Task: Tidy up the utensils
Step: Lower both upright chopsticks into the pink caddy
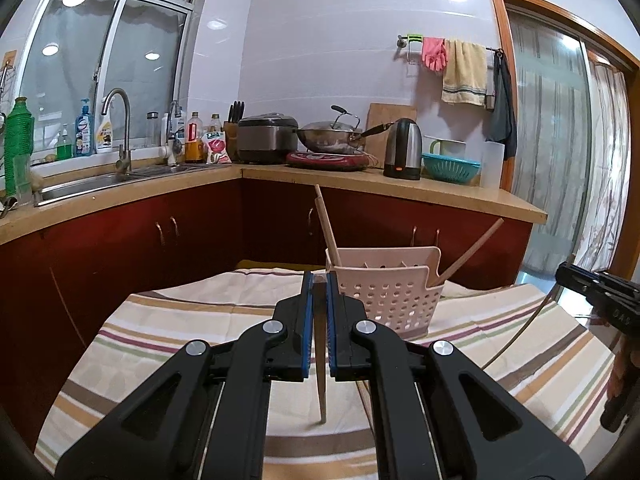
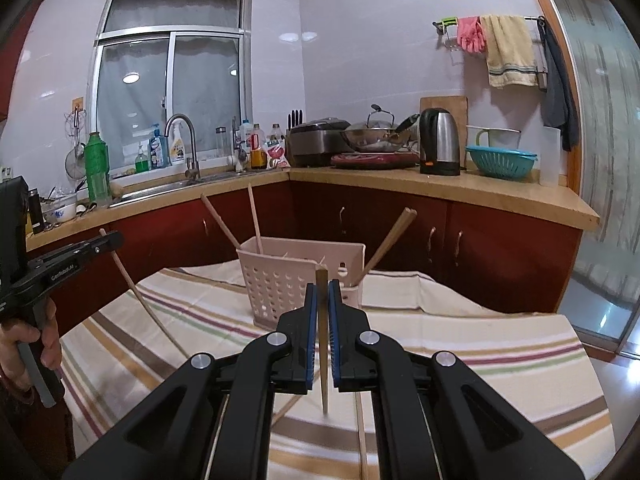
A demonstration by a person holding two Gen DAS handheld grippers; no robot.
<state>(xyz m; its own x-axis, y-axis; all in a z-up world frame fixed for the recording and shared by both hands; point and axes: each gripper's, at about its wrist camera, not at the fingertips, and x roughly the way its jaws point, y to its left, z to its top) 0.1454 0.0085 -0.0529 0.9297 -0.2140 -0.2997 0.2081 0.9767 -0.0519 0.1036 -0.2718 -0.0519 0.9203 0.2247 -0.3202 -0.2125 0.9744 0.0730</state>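
My left gripper (image 1: 319, 282) is shut on a wooden chopstick (image 1: 321, 380) that hangs point-down above the striped cloth (image 1: 180, 320). Just beyond it, to the right, stands the pink perforated utensil basket (image 1: 394, 300) with two chopsticks (image 1: 327, 224) leaning out of it. My right gripper (image 2: 322, 288) is likewise shut on a chopstick (image 2: 324, 376), close in front of the basket (image 2: 280, 284), which holds several chopsticks (image 2: 255, 216). Each view shows the other gripper at its edge: the right one (image 1: 566, 272) and the left one (image 2: 114, 240) with its stick (image 2: 138, 300).
Two loose chopsticks (image 2: 362, 436) lie on the cloth under the right gripper. A person's hand (image 2: 24, 340) grips the left handle. Behind the table runs an L-shaped counter (image 1: 440, 192) with a sink (image 1: 92, 184), kettle (image 1: 403, 148), wok (image 1: 332, 136) and teal colander (image 1: 451, 166).
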